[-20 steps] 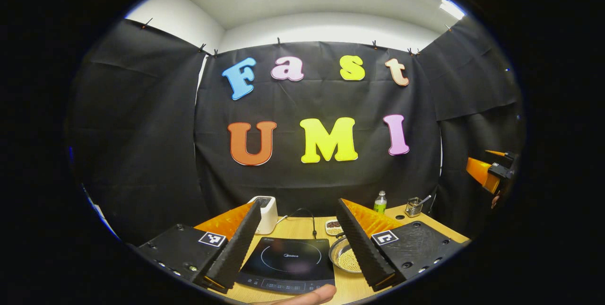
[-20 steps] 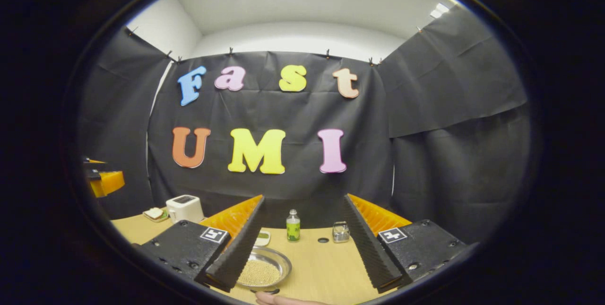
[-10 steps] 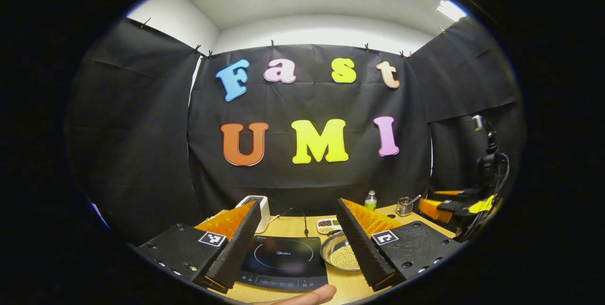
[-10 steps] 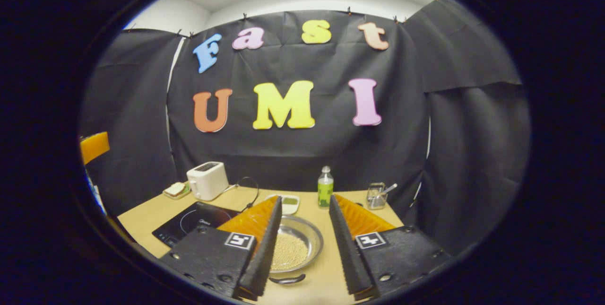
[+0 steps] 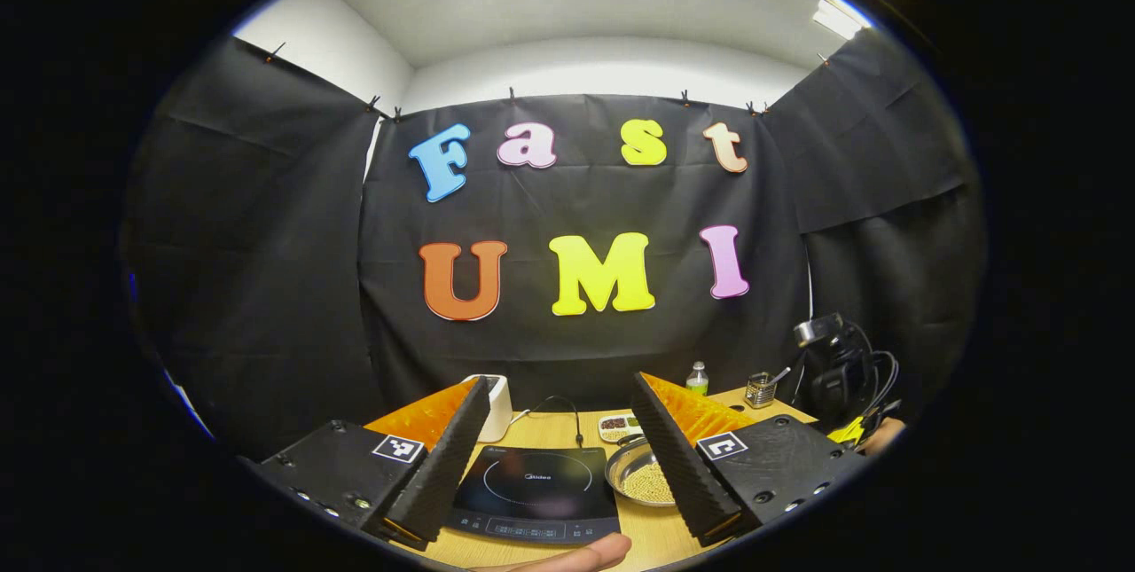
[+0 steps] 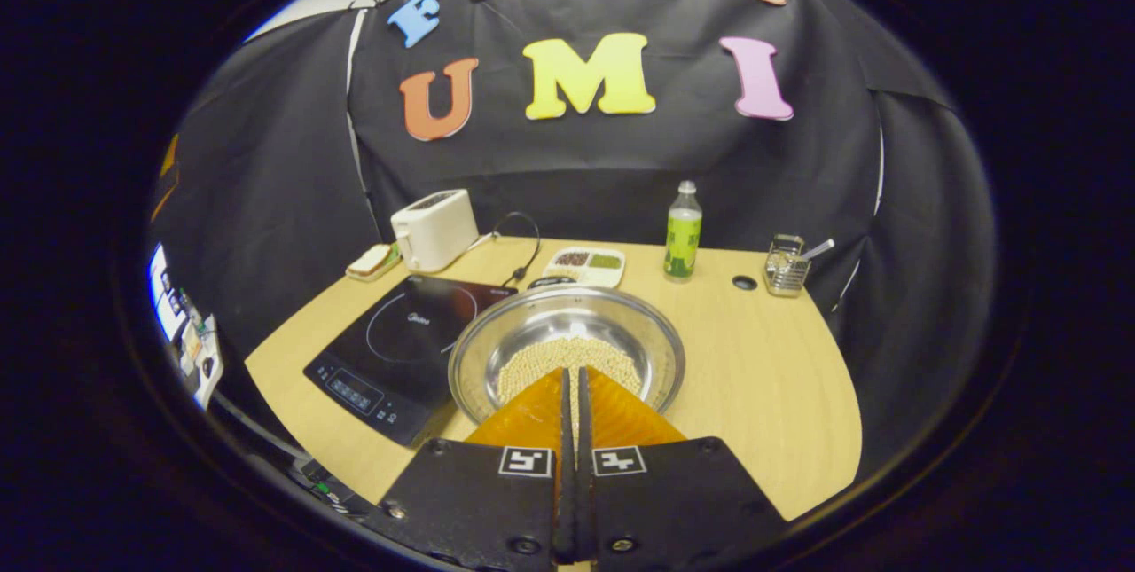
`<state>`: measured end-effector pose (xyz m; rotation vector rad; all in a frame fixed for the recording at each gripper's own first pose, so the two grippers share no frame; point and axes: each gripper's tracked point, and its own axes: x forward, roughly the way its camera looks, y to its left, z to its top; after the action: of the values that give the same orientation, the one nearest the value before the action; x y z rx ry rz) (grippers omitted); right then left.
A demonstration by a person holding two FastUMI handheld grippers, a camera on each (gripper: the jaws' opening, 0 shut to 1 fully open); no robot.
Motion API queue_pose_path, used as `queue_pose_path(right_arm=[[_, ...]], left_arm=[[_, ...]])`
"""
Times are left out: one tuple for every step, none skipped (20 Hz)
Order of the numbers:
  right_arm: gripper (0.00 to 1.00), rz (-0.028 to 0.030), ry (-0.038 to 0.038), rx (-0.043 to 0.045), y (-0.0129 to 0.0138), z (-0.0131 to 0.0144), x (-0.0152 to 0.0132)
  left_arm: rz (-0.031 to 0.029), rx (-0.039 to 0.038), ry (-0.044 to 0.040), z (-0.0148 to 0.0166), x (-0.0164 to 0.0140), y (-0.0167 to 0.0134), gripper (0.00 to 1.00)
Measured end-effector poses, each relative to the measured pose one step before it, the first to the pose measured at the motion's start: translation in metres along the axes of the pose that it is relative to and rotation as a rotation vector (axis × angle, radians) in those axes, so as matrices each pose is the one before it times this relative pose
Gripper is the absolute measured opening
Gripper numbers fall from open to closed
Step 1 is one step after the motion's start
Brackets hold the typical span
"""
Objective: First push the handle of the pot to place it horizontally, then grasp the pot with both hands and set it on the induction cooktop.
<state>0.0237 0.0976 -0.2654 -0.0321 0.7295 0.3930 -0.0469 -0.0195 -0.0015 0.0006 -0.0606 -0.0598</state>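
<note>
A steel pot [image 6: 567, 337] holding pale beans stands on the wooden table [image 6: 771, 395], just right of the black induction cooktop [image 6: 403, 341]. A dark handle [image 6: 551, 282] shows at the pot's far rim; the near rim is hidden under my right gripper [image 6: 572, 374], which is shut with nothing seen between its fingers and points down over the beans. My left gripper [image 5: 559, 386] is open, held above the table's near edge, with the cooktop [image 5: 536, 488] between its fingers. Its right finger covers part of the pot [image 5: 634, 476].
Along the back stand a white toaster [image 6: 434, 229], a plate of bread [image 6: 372, 260], a divided snack dish [image 6: 583, 266], a green bottle [image 6: 683, 242] and a wire utensil holder [image 6: 786, 263]. A thumb [image 5: 576, 554] shows at the bottom of the left gripper view.
My right gripper went from open to shut while tilting down and moving in over the pot. The left gripper stayed open and barely shifted.
</note>
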Motion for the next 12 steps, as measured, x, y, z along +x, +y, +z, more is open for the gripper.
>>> queue_pose_path(right_arm=[[0.04, 0.0134, 0.02937, -0.00127, 0.0037, -0.00881, 0.00395], [0.01, 0.01265, 0.02711, -0.00176, 0.00256, -0.00727, 0.00393], [0.01, 0.01003, 0.02014, -0.00394, 0.0031, -0.00567, 0.00422], [0.01, 0.01195, 0.02305, -0.01481, 0.00327, -0.00734, 0.00499], [0.01, 0.00989, 0.01702, -0.01508, 0.00419, -0.00579, 0.0048], [0.0, 0.00728, 0.02086, -0.00887, 0.00369, -0.00817, 0.00462], [0.01, 0.01718, 0.02191, -0.00075, 0.00483, -0.00767, 0.00531], [0.04, 0.02075, 0.01802, 0.00329, 0.00723, -0.00637, 0.00503], [0.04, 0.00839, 0.00671, 0.00937, 0.00318, -0.00313, 0.00453], [0.01, -0.00459, 0.00994, 0.00459, -0.00027, -0.00343, 0.00479], [0.04, 0.01215, 0.00961, 0.00531, 0.00392, -0.00431, 0.00189], [0.04, 0.0138, 0.01226, 0.00606, 0.00372, -0.0035, 0.00487]], left_arm=[[-0.00485, -0.00135, -0.00321, 0.00082, -0.00254, -0.0014, 0.96], [-0.00352, -0.00051, -0.00395, 0.00101, -0.00227, -0.00082, 0.96], [-0.00522, 0.00024, -0.00482, 0.00021, -0.00192, -0.00085, 0.96], [-0.0043, 0.00118, -0.00607, 0.00131, -0.00253, -0.00214, 0.96], [-0.00109, -0.00046, -0.00201, 0.00019, -0.00115, -0.00087, 0.96], [-0.00098, -0.00375, -0.00556, 0.00096, -0.00172, -0.00082, 0.96], [-0.00361, -0.00516, -0.00716, 0.00149, -0.00137, -0.00169, 0.96], [-0.00595, -0.00449, -0.002, 0.00028, -0.00147, -0.00311, 1.0], [-0.00644, -0.00343, 0.00179, -0.00214, -0.0013, -0.00202, 0.96], [-0.00168, -0.00355, 0.00507, -0.00306, 0.00093, -0.00057, 0.95], [0.00109, -0.00222, 0.0077, -0.00309, 0.00097, 0.0003, 0.96], [0.00304, -0.00052, 0.00591, -0.0016, 0.0009, 0.00131, 0.96]])
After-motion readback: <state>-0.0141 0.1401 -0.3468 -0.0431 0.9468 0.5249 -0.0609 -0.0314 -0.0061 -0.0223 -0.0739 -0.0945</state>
